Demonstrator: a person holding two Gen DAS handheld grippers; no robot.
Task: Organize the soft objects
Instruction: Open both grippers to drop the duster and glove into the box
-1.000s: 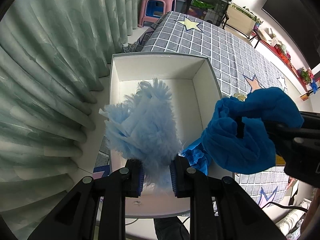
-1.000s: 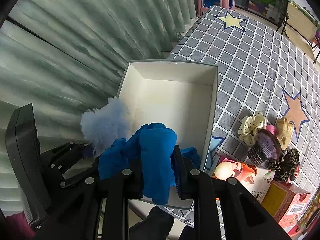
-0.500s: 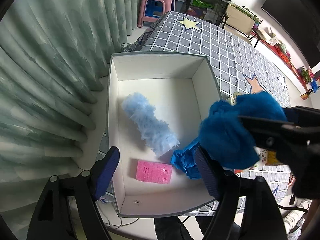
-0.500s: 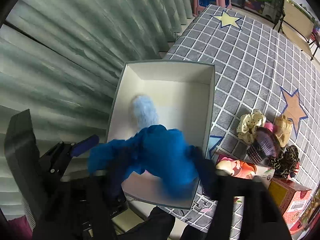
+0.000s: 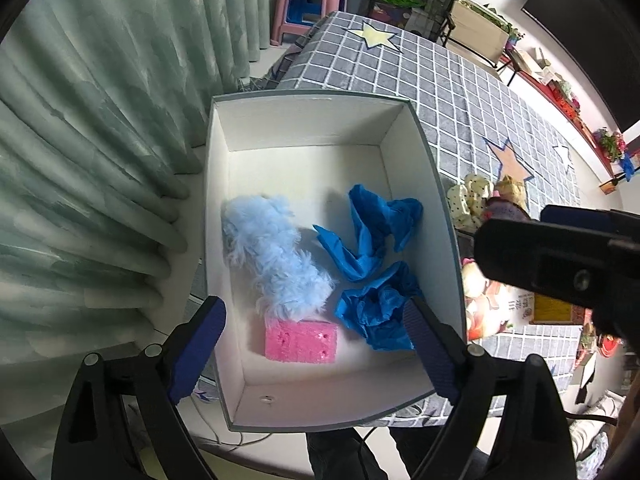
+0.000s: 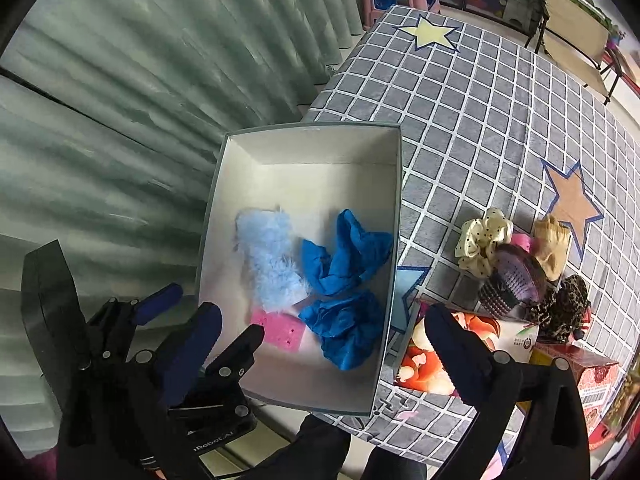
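A white box stands at the table's near left corner. In it lie a fluffy light-blue duster, a pink sponge and two crumpled dark-blue cloths, one farther and one nearer. My left gripper is open and empty above the box's near end. My right gripper is open and empty, also above the near end. The right gripper's body shows at the right of the left wrist view.
Right of the box on the grey checked tablecloth lie several scrunchies, a purple hairbrush and printed cartons. A green curtain hangs close on the left. A pink stool stands beyond the table.
My left gripper opened and let the light-blue duster fall into the box. My right gripper then opened and dropped the dark-blue cloth into the box beside the other cloth.
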